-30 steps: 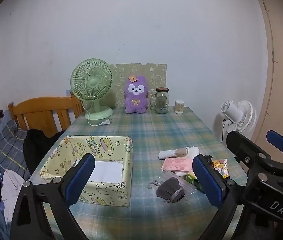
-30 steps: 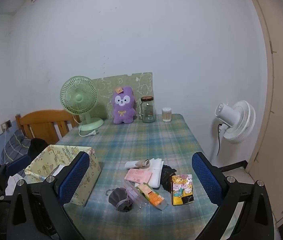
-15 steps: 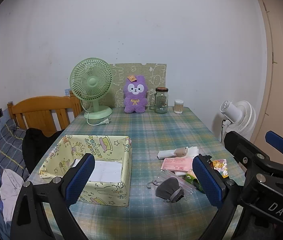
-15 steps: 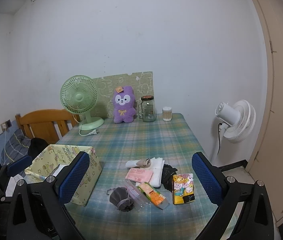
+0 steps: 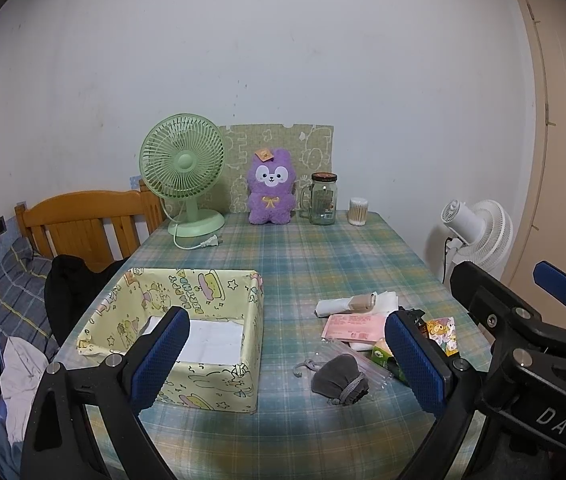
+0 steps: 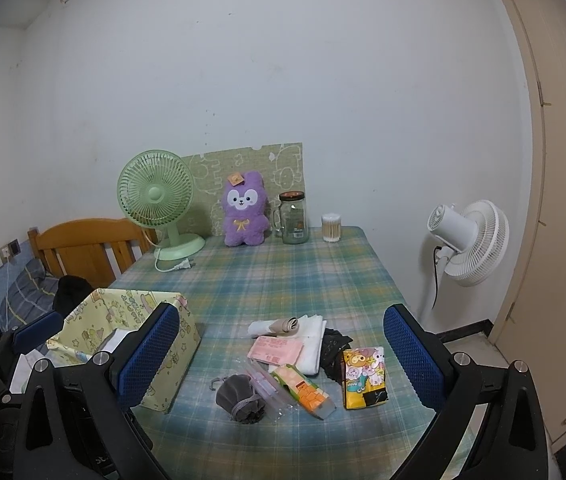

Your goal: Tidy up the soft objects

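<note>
A yellow patterned box (image 5: 203,292) (image 6: 131,312) stands open on the left of the plaid table, a white sheet on its floor. To its right lies a heap of small items: a grey drawstring pouch (image 5: 341,378) (image 6: 241,396), a pink packet (image 5: 353,326) (image 6: 277,350), white cloth with a beige roll (image 5: 357,304) (image 6: 287,326), a yellow cartoon packet (image 6: 363,376) and an orange-green packet (image 6: 303,390). My left gripper (image 5: 287,360) is open and empty above the table's near edge. My right gripper (image 6: 279,360) is open and empty, to the right of the left one.
At the back of the table stand a green desk fan (image 5: 185,176), a purple plush (image 5: 271,194), a glass jar (image 5: 323,204) and a cotton swab tub (image 5: 358,211). A wooden headboard (image 5: 83,224) is at left. A white floor fan (image 6: 467,240) is at right.
Both views have shifted only slightly; the table objects sit a little lower in the right wrist view. Nothing was grasped or moved.
</note>
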A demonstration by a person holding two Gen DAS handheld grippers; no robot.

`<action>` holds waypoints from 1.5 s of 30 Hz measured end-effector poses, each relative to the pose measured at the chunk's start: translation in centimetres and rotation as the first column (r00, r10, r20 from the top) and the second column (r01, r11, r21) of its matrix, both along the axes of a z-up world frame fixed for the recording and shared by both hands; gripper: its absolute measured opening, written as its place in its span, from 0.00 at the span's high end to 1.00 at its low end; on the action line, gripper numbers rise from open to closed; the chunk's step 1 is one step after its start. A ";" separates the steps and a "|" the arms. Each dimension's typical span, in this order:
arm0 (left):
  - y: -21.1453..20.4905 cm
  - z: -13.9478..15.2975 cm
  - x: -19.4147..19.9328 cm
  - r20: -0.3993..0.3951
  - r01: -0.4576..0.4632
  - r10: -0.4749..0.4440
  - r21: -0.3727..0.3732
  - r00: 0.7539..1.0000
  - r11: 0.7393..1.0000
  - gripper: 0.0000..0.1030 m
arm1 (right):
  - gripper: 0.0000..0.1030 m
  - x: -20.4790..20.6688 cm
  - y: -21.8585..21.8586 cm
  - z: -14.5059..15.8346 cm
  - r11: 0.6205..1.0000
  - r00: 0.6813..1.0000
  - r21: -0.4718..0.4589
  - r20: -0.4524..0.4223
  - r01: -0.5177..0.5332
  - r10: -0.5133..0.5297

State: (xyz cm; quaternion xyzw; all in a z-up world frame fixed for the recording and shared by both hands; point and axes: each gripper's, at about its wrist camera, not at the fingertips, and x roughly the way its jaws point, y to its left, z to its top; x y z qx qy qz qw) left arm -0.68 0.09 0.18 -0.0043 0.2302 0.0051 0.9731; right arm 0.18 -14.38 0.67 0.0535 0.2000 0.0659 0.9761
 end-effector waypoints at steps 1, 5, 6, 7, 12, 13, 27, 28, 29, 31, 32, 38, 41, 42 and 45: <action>0.0 0.0 0.1 0.000 -0.001 0.001 0.000 1.000 1.000 0.04 | 0.00 0.0 0.0 0.0 1.000 1.000 0.000 0.001 0.001 -0.001; -0.1 -0.1 0.0 0.001 -0.001 0.001 0.000 1.000 1.000 0.04 | 0.00 0.0 0.0 0.0 1.000 1.000 -0.002 0.001 0.001 -0.001; -0.1 -0.1 0.0 0.000 -0.001 0.001 0.000 1.000 1.000 0.04 | 0.00 0.1 0.0 0.0 1.000 1.000 -0.004 0.001 0.002 -0.002; -0.1 -0.1 0.0 -0.001 -0.001 0.001 0.000 1.000 1.000 0.04 | 0.00 0.1 0.0 0.0 1.000 1.000 -0.003 0.001 0.001 -0.001; -0.1 -0.1 0.1 0.000 -0.002 0.002 -0.002 1.000 1.000 0.04 | 0.00 0.0 0.0 0.0 1.000 1.000 0.000 0.000 0.000 0.000; -0.1 -0.1 0.0 0.001 0.000 0.000 -0.002 1.000 1.000 0.04 | 0.00 0.0 0.0 0.0 1.000 1.000 0.008 -0.003 -0.004 0.004; -0.4 -0.1 0.3 0.007 -0.007 0.007 -0.001 1.000 1.000 0.04 | 0.00 0.5 -0.1 0.0 1.000 1.000 0.005 -0.003 0.006 -0.006; -0.2 -0.1 0.3 0.008 -0.007 0.007 0.000 1.000 1.000 0.04 | 0.00 0.5 -0.1 0.0 1.000 1.000 0.003 -0.002 0.006 -0.006; -0.3 -0.1 0.4 0.009 -0.009 0.009 0.002 1.000 1.000 0.04 | 0.00 0.5 -0.1 0.0 1.000 1.000 0.001 0.001 0.008 -0.008; -0.4 -0.1 0.5 0.010 -0.008 0.008 0.003 1.000 1.000 0.06 | 0.00 0.5 -0.1 0.1 1.000 1.000 -0.008 0.009 0.017 -0.017; -0.3 -0.2 0.6 0.009 -0.007 0.007 0.000 1.000 1.000 0.06 | 0.00 0.5 -0.2 0.1 1.000 1.000 -0.011 0.014 0.019 -0.019; -0.5 -0.5 0.8 0.012 -0.017 0.017 -0.017 1.000 1.000 0.06 | 0.02 0.5 -0.5 -0.1 1.000 1.000 -0.005 0.011 0.018 -0.018; -0.6 -0.9 0.9 0.011 -0.018 0.019 -0.037 1.000 0.999 0.09 | 0.02 0.7 -0.8 -0.3 1.000 1.000 -0.004 0.004 0.022 -0.021; -0.8 -1.0 1.0 0.005 -0.015 0.015 -0.041 1.000 0.999 0.11 | 0.02 0.8 -0.8 -0.4 1.000 1.000 -0.008 0.002 0.028 -0.028; -1.1 -1.4 1.5 -0.014 -0.008 0.007 -0.045 1.000 0.999 0.14 | 0.02 1.2 -0.9 -0.8 0.999 0.999 -0.020 -0.009 0.036 -0.037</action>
